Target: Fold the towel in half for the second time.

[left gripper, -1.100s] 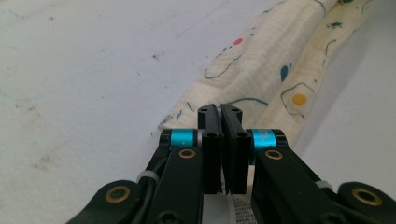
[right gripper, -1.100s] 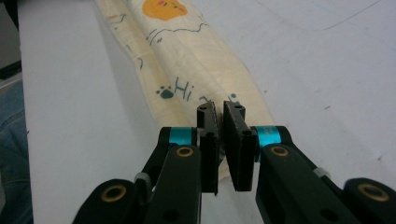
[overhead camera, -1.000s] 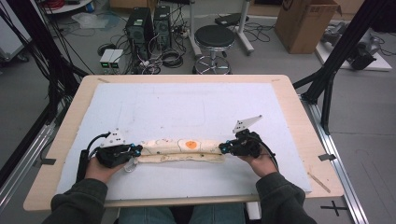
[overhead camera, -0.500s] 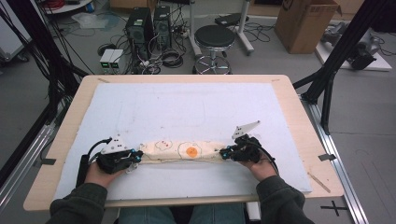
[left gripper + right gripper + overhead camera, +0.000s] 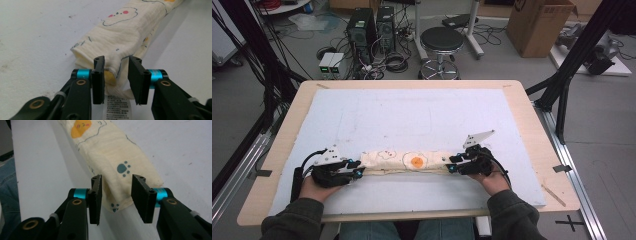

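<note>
A: Where is the cloth, and how far along is the folding?

B: A cream printed cloth (image 5: 404, 162) lies on the white surface (image 5: 412, 115), folded into a long narrow strip near the person's edge, running side to side. A fried-egg print shows near its middle.

A: And the grippers?

B: The left gripper (image 5: 116, 75) sits at the strip's left end, the right gripper (image 5: 116, 196) at its right end. Both have just been opening; each has let go, the cloth end lying loose between the parted jaws, apparently unpressed.

A: What remains?

B: The lengthwise folds look done. Probably left: folding the strip end to end.
</note>
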The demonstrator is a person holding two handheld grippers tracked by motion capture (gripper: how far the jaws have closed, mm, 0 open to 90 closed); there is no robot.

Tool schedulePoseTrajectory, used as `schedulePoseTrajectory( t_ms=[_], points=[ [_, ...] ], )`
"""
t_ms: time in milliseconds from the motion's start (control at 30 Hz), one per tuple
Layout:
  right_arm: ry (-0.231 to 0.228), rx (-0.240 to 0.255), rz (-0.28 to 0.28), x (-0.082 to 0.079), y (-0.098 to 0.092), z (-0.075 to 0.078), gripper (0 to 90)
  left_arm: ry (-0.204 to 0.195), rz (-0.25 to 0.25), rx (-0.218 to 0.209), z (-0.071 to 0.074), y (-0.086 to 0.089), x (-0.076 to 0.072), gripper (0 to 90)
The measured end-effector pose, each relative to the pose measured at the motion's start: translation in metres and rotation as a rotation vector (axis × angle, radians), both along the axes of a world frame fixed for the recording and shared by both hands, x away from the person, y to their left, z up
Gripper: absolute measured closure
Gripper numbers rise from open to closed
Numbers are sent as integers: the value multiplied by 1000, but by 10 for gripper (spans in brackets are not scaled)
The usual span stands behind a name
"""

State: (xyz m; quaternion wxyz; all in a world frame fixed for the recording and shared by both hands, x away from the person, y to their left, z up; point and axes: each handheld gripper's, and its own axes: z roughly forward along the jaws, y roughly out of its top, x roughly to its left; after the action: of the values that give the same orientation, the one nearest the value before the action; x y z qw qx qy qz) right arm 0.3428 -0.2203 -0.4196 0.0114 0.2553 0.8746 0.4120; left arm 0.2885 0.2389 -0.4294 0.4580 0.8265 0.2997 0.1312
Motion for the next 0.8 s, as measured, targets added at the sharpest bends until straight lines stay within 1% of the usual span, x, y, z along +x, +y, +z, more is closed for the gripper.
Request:
schedulePoseTrajectory(
  t_ms=[67,133,200,333,367,433,467,500,567,600,667,700,767,800],
  points=[
    [-16,13,-2,-1,-1,4,570,-10,6,-20,3,3,-1,635],
    [-23,35,-3,-1,-1,9,559,-19,11,-49,8,5,-1,627],
    [-37,51,-3,0,0,15,555,-30,14,-65,13,6,0,625],
    [-56,79,6,4,11,27,574,-52,5,-70,24,-1,6,626],
    [-61,80,14,7,15,28,576,-57,11,-67,25,-4,8,627],
    [-52,68,9,12,24,27,593,-57,13,-70,25,-11,14,630],
    [-42,62,10,15,29,25,600,-52,12,-57,26,-15,18,637],
    [-44,48,8,18,35,23,608,-47,17,-52,25,-20,22,644],
    [-25,29,10,22,47,20,621,-53,11,-30,24,-29,29,661],
    [-30,23,18,25,52,18,624,-55,15,-21,24,-32,31,671],
    [-17,10,25,28,59,14,627,-33,13,-13,18,-38,38,682],
    [-8,2,29,29,61,12,627,-13,9,-2,14,-39,40,685],
    [-5,-6,38,29,64,9,627,16,-6,11,8,-41,41,685],
    [-1,-4,42,29,65,8,626,19,-9,22,7,-41,40,686]
  ],
)
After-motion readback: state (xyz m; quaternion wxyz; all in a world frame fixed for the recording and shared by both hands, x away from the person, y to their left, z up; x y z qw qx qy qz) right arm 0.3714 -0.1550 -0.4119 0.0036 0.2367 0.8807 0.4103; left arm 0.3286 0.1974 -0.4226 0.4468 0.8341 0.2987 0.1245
